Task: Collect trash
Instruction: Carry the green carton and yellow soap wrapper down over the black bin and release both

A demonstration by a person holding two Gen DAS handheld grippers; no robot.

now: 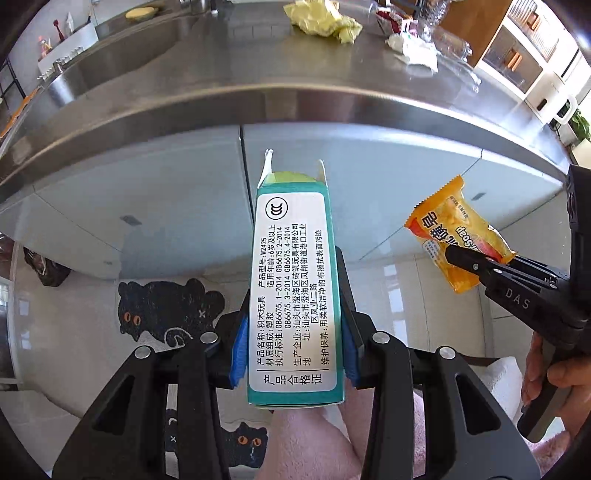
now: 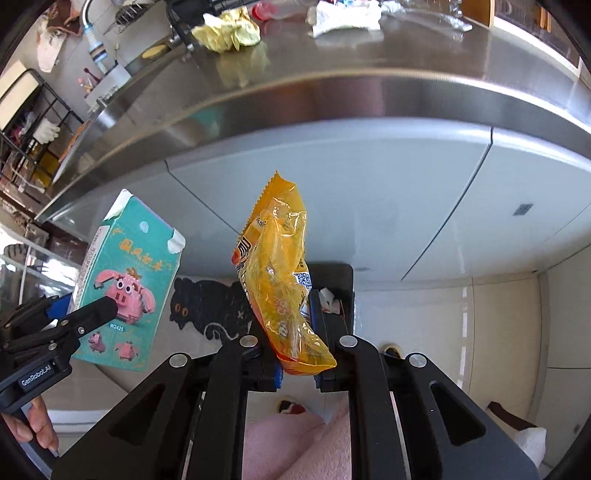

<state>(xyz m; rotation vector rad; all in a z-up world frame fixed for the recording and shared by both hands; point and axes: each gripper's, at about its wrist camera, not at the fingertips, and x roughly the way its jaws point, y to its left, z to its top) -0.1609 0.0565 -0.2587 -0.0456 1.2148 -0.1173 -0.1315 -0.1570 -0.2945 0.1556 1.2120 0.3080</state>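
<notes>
My left gripper [image 1: 293, 325] is shut on a teal toy box [image 1: 291, 280] with a white label, held upright below the steel counter edge. The box also shows in the right wrist view [image 2: 125, 280], with a pink pig printed on it. My right gripper [image 2: 291, 332] is shut on an orange soap wrapper [image 2: 282, 280], which also shows at the right of the left wrist view [image 1: 454, 236]. Both grippers hang in front of the cabinet, side by side. A black bin [image 2: 334, 280] with white trash inside sits just behind the wrapper.
The steel counter [image 1: 258, 70] carries crumpled yellow paper [image 1: 321, 18], white tissue [image 1: 413, 51], a clear plastic bottle [image 1: 450, 44] and a red wrapper [image 1: 391, 18]. A sink [image 1: 110, 55] is at the left. A black cat mat [image 1: 166, 310] lies on the floor.
</notes>
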